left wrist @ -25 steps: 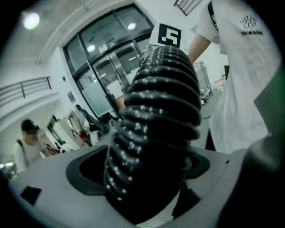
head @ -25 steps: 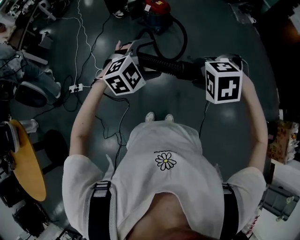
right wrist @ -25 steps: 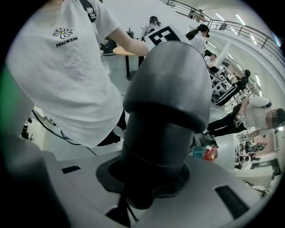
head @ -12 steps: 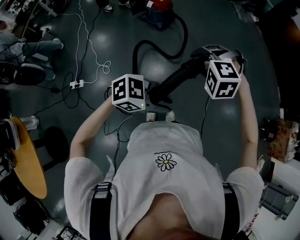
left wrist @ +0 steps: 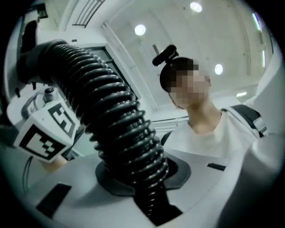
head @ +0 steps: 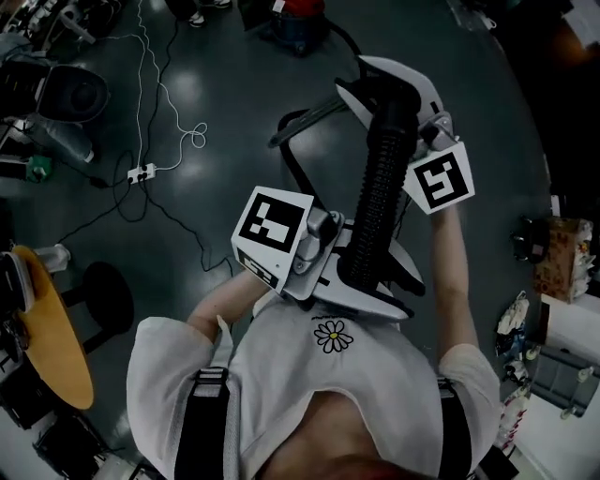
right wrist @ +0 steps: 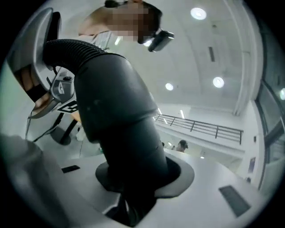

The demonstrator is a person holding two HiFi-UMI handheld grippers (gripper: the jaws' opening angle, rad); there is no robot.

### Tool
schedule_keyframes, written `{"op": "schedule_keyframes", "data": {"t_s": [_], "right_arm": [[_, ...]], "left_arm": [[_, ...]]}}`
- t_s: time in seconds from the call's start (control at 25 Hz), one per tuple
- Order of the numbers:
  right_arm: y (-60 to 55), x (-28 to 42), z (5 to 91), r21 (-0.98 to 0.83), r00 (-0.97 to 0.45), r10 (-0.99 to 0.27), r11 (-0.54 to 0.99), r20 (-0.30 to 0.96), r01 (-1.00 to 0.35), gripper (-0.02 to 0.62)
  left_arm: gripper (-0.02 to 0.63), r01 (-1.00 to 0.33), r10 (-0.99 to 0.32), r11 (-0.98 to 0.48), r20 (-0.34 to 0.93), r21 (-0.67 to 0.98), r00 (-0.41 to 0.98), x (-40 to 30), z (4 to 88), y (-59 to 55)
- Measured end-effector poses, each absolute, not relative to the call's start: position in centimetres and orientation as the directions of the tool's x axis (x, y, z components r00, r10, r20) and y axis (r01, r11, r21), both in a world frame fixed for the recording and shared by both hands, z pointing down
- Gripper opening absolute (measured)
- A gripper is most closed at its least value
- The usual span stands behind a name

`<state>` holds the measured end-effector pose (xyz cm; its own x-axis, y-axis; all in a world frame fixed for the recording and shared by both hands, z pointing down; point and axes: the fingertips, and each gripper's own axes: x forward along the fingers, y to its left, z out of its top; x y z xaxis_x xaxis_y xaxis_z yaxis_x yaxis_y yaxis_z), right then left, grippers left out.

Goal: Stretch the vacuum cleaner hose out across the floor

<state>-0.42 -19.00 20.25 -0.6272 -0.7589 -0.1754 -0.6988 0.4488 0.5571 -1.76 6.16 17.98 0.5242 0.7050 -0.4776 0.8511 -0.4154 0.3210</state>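
Holding the vacuum cleaner hose [head: 380,187] up in front of the chest, the person grips it with both tools. The left gripper [head: 367,281] has just been closing its jaws, and now they are clamped on the ribbed part of the hose, close to the body. The right gripper [head: 389,94] has its jaws pressed tight on the smooth dark cuff [right wrist: 129,147] of the hose, farther from the body. The hose section between them is straight and off the floor [head: 216,103]. The red vacuum cleaner [head: 298,21] stands on the floor at the top edge, well apart from both grippers.
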Motion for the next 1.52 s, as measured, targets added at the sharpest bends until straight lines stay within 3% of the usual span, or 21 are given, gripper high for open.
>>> {"op": "schedule_keyframes", "data": {"t_s": [0.08, 0.2, 0.32, 0.48, 0.64, 0.84, 1.04, 1.16, 1.36, 1.4, 1.44, 1.52], "right_arm": [[-15.8, 0.0, 22.0, 0.449, -0.646, -0.741, 0.521, -0.184, -0.725, 0.125], [-9.3, 1.7, 27.8, 0.217, -0.693, -0.712, 0.662, -0.119, -0.717, 0.286], [-1.3, 3.6, 34.7, -0.087, -0.728, -0.681, 0.733, -0.085, -0.675, 0.296], [9.4, 3.9, 41.2, -0.193, -0.753, -0.658, 0.739, -0.003, -0.645, 0.295], [16.7, 1.7, 42.5, -0.24, -0.797, -0.603, 0.77, 0.032, -0.592, 0.295], [20.9, -0.7, 43.0, -0.227, -0.831, -0.553, 0.803, 0.059, -0.55, 0.295], [23.0, -4.6, 48.0, -0.184, -0.852, -0.478, 0.837, 0.214, -0.516, 0.295], [21.6, -5.6, 52.2, -0.191, -0.816, -0.5, 0.806, 0.29, -0.561, 0.295], [21.0, -9.1, 54.5, -0.397, -0.868, -0.442, 0.772, 0.225, -0.496, 0.29], [21.2, -9.5, 54.4, -0.394, -0.872, -0.426, 0.779, 0.239, -0.488, 0.196], [21.2, -9.6, 54.2, -0.362, -0.864, -0.429, 0.786, 0.264, -0.501, 0.15], [20.7, -8.8, 53.7, -0.289, -0.83, -0.464, 0.786, 0.309, -0.547, 0.137]], "left_arm": [[0.106, 0.836, 0.632, -0.423, -0.547, 0.35, 0.549, -1.0, 16.8, 8.4], [0.106, 0.766, 0.546, -0.496, -0.54, 0.409, 0.641, 0.3, 18.4, 13.6], [0.106, 0.636, 0.438, -0.627, -0.471, 0.45, 0.765, 1.7, 21.8, 19.6], [0.106, 0.52, 0.341, -0.722, -0.419, 0.456, 0.841, 0.9, 24.0, 27.3], [0.106, 0.53, 0.335, -0.712, -0.441, 0.46, 0.833, -1.6, 22.7, 32.4], [0.106, 0.593, 0.432, -0.686, -0.42, 0.422, 0.798, -4.3, 22.8, 37.8], [0.106, 0.64, 0.536, -0.646, -0.349, 0.416, 0.769, -4.0, 23.6, 42.6], [0.106, 0.649, 0.561, -0.637, -0.326, 0.417, 0.76, -3.4, 23.5, 44.6], [0.107, 0.601, 0.55, -0.673, -0.253, 0.432, 0.796, -3.5, 24.5, 46.8], [0.106, 0.567, 0.511, -0.697, -0.25, 0.44, 0.822, -3.7, 24.8, 46.4], [0.106, 0.524, 0.463, -0.727, -0.247, 0.444, 0.851, -3.9, 25.0, 45.8], [0.106, 0.424, 0.359, -0.791, -0.226, 0.441, 0.905, -4.5, 25.6, 44.7]]}}
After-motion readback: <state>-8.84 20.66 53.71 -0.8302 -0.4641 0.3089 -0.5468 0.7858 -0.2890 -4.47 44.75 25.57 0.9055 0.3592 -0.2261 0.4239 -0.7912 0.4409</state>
